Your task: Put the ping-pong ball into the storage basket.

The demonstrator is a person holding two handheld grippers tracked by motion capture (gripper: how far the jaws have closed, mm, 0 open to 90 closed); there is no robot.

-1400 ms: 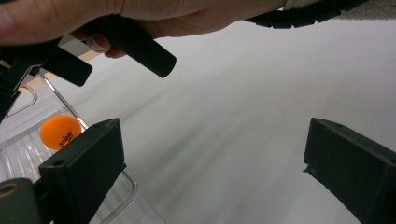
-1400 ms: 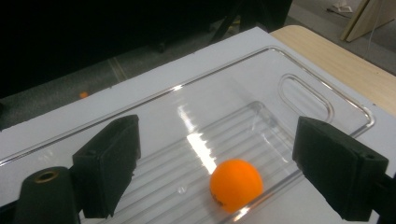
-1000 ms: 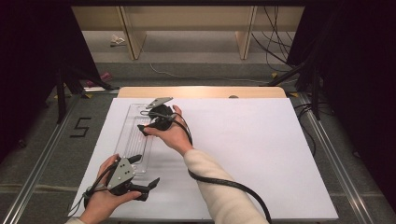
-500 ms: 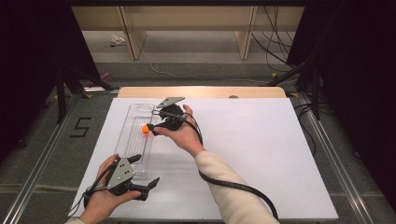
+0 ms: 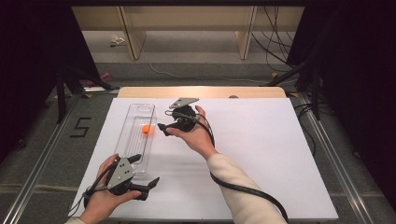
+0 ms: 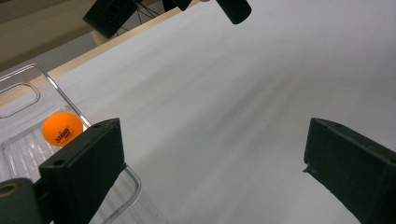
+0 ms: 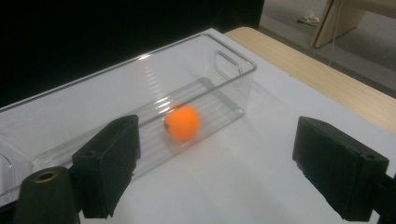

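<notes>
An orange ball (image 5: 146,129) lies inside a long clear plastic bin (image 5: 137,108) on the white table, about midway along it. My right gripper (image 5: 164,121) hovers just right of the bin, open and holding nothing. In the right gripper view its jaws (image 7: 233,172) stand wide apart, and the ball (image 7: 182,122) sits beyond them behind the bin's wall (image 7: 233,60). My left gripper (image 5: 144,171) rests by the bin's near end, open and empty. In the left gripper view (image 6: 215,172) the ball (image 6: 62,128) lies in the bin (image 6: 28,84) at the left.
A white sheet (image 5: 261,154) covers the table, with a bare wooden strip (image 5: 201,92) along its far edge. Metal rails (image 5: 322,135) run down both sides. Wooden legs and cables stand on the floor beyond.
My right gripper has drawn back to the right from over the bin, uncovering the orange ball lying inside it. The left gripper has stayed put.
</notes>
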